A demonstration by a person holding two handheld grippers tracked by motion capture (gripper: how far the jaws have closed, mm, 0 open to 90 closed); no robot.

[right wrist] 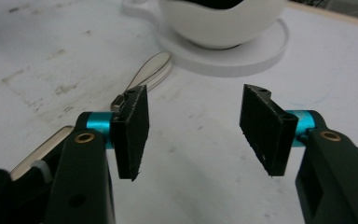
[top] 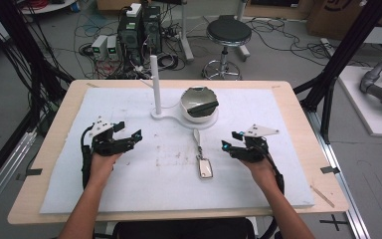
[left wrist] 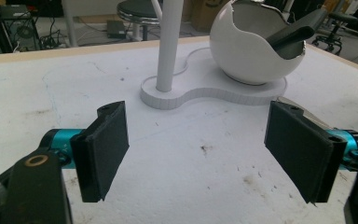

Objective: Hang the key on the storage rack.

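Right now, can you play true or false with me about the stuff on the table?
1. Both grippers are open. True: the left gripper and right gripper hold nothing.
2. The white bowl is empty. False: a dark object lies in it.
3. The white post stands upright. True.
4. The shiny metal tag is inside the bowl. False: it lies flat on the white mat, between the grippers.
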